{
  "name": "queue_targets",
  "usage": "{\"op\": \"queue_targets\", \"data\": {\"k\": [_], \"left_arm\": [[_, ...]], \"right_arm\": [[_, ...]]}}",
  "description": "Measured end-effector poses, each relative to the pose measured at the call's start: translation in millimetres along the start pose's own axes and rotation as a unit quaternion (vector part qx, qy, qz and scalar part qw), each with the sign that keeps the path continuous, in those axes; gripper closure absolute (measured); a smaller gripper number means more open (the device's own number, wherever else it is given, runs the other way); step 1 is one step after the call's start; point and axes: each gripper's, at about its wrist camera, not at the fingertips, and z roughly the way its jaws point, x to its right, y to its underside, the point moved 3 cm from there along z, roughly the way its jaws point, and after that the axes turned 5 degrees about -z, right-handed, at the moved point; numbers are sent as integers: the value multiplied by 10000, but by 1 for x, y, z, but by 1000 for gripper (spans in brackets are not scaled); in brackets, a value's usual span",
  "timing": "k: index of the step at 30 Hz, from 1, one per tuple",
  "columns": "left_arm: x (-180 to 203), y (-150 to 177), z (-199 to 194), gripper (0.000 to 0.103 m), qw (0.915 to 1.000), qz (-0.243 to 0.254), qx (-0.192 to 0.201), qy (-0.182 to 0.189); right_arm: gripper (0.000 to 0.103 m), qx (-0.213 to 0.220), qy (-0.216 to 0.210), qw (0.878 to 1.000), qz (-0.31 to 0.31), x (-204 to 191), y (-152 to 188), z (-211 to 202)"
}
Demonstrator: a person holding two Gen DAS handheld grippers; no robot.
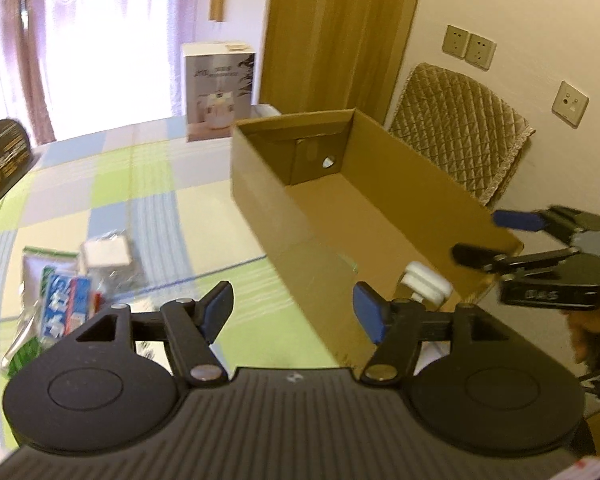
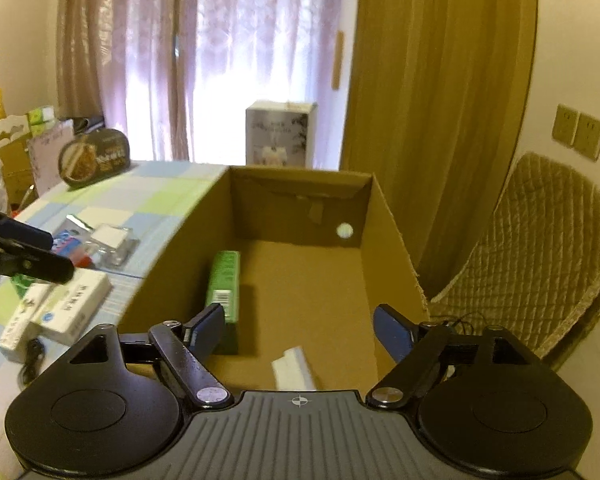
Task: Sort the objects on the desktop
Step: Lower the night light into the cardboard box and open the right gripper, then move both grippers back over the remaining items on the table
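Both grippers, left gripper (image 1: 293,312) and right gripper (image 2: 299,328), hang released and empty over the cardboard box (image 2: 384,216); green carton (image 2: 223,284) lies inside

The cardboard box (image 2: 384,240) is matt brown paperboard, its cut rim rough and frayed. Inside it lies a green carton (image 2: 223,284) of smooth printed card, faintly glossy. Left of the box, the desk (image 1: 112,200) wears a smooth checked cloth with a soft sheen, and a clear plastic wrapper (image 1: 112,260) on it looks crinkled and shiny. Right of the box, the chair cover (image 2: 540,248) is quilted fabric with a satin gloss. Each tool, left (image 1: 292,312) and right (image 2: 298,330), is matt black plastic with bright metal rivets.
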Motion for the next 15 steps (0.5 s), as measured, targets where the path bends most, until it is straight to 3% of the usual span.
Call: {"op": "queue_targets", "data": {"k": [5,8,12,15], "left_arm": [[-17,26,-23,34,9997,-96,-16,-214],[-32,42,-39,26,9990,-200,-9,-393],[-55,68,-63,13,9975,-292,-9,-639],[-77,89,-78,10,9951,-451,-115,-868]], "right_arm": [[20,207,-259,9994,-35,-36,3,-35],[18,227,-441,9988,29,-56,7,-47],[10,183,-742,9971,-58,-85,14,-54],[9,20,-959,9953,-166,-105,23,-52]]}}
